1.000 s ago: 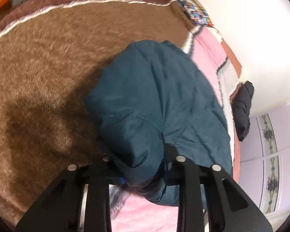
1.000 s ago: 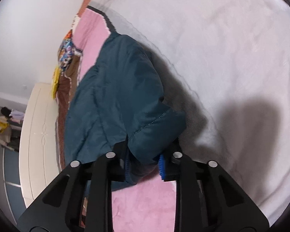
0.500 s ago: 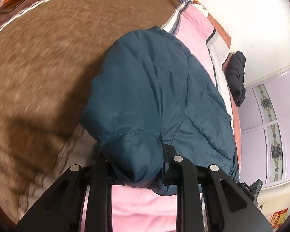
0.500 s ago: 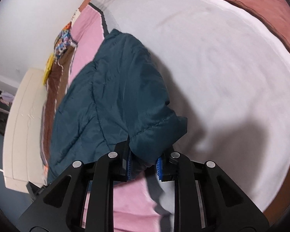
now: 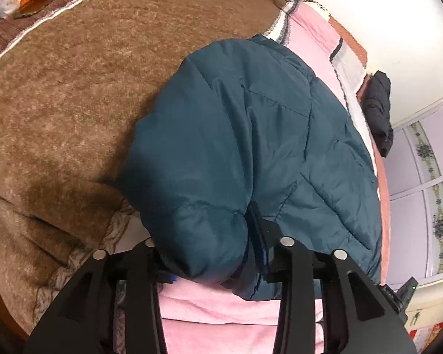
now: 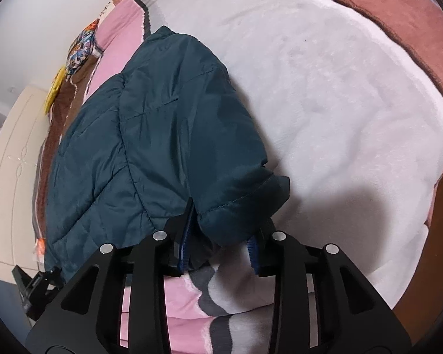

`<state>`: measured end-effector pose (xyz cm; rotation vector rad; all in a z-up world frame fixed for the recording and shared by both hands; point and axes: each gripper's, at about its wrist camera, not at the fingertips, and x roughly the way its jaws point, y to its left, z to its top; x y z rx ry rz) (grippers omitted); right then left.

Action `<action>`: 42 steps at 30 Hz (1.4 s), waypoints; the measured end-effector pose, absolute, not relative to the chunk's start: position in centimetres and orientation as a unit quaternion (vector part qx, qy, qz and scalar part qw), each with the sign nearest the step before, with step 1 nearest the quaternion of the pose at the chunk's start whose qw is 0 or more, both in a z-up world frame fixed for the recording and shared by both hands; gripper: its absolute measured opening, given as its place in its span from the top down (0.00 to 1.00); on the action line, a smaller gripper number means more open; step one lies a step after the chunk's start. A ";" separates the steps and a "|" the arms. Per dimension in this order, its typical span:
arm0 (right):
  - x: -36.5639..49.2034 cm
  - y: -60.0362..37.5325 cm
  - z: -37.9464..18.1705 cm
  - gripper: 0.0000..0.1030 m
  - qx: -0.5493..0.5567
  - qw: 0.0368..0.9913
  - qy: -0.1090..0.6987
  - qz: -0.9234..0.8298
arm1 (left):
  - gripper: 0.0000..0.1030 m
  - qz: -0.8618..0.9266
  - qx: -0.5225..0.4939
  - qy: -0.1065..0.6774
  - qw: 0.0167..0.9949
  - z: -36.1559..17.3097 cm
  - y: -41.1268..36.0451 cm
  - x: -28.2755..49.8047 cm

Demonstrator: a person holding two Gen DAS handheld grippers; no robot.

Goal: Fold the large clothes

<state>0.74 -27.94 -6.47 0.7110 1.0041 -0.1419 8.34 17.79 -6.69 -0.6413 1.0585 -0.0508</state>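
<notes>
Your left gripper has its fingers clamped on a puffy hem corner of the teal quilted jacket, which bulges up between them and spreads away ahead and to their right over the bed. Left of those fingers lies a brown blanket; under them, a pink blanket. Your right gripper likewise pinches the jacket's other stitched corner between its blue-padded fingers, the bulk lying ahead and to their left. A white fleece blanket stretches to the right of them.
</notes>
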 end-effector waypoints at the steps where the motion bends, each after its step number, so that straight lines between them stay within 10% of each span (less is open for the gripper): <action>1: 0.8 -27.8 -6.4 0.69 0.331 0.815 0.470 -0.068 | 0.61 -0.022 -0.297 0.498 0.815 -6.5 17.6 8.4; 33: -1.5 -23.5 -0.5 0.52 0.201 0.875 0.426 -0.116 | 0.33 -0.003 -0.251 0.495 0.832 -5.4 16.9 6.7; 42: 10.2 -12.5 3.4 0.70 0.152 0.892 0.419 0.080 | 0.29 -0.007 -0.348 0.496 0.795 -7.1 18.3 7.2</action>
